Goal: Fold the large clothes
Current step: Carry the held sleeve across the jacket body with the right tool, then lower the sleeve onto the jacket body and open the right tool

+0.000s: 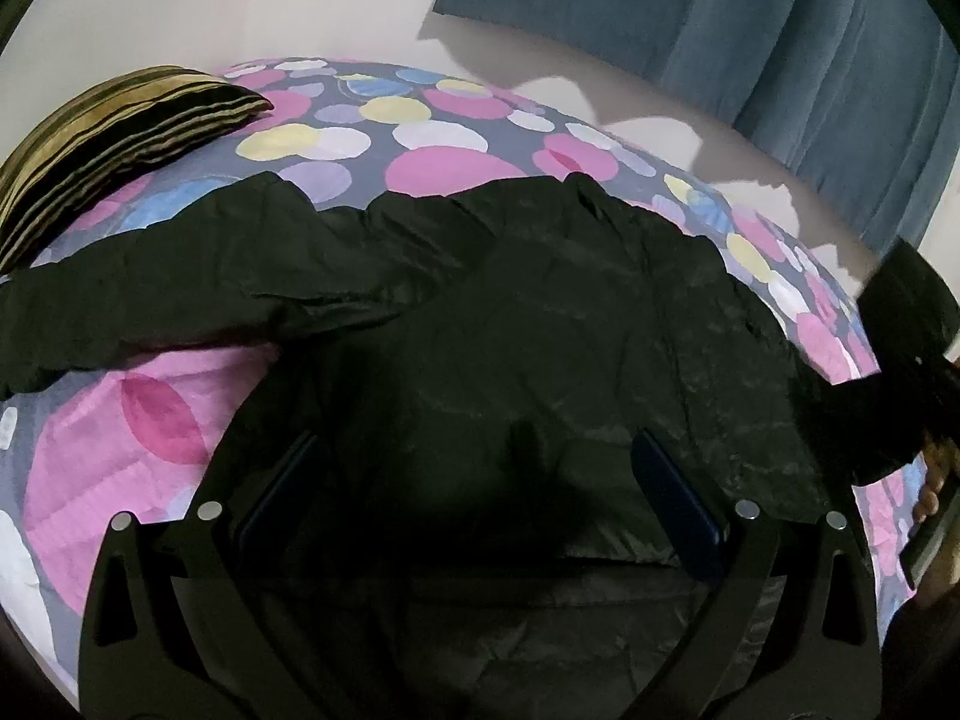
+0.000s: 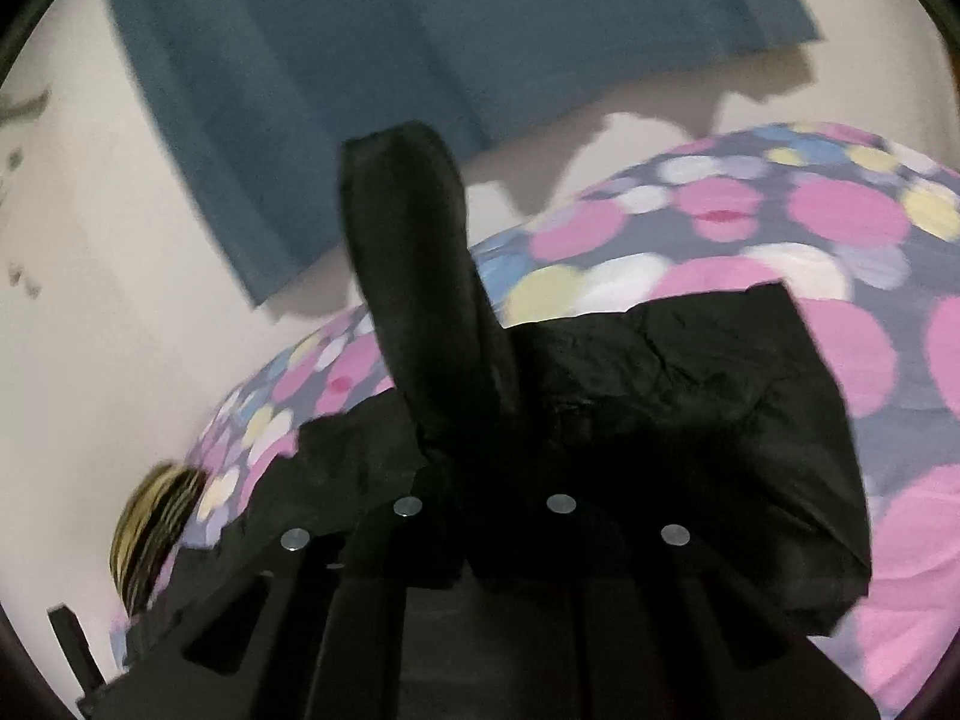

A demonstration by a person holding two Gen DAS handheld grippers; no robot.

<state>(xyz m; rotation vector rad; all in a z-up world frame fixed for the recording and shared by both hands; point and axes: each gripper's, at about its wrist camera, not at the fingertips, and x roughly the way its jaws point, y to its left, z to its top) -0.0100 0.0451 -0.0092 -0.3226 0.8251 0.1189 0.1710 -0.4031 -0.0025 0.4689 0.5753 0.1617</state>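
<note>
A large black jacket [image 1: 540, 330] lies spread on a bed with a spotted sheet [image 1: 444, 168]. One sleeve stretches off to the left [image 1: 150, 294]. My left gripper [image 1: 474, 474] hovers over the jacket's body. It is open, its blue-padded fingers [image 1: 672, 498] stand wide apart, and nothing is between them. In the right wrist view my right gripper [image 2: 474, 456] is shut on the other black sleeve [image 2: 414, 276], whose end sticks up above the jaws. That lifted sleeve [image 1: 900, 324] also shows at the right edge of the left wrist view, above a person's hand [image 1: 930, 492].
A striped gold and black pillow [image 1: 120, 138] lies at the far left of the bed, also visible as the pillow [image 2: 150, 528] low on the left. A blue curtain [image 1: 750, 30] hangs on the pale wall [image 2: 120, 300] behind the bed.
</note>
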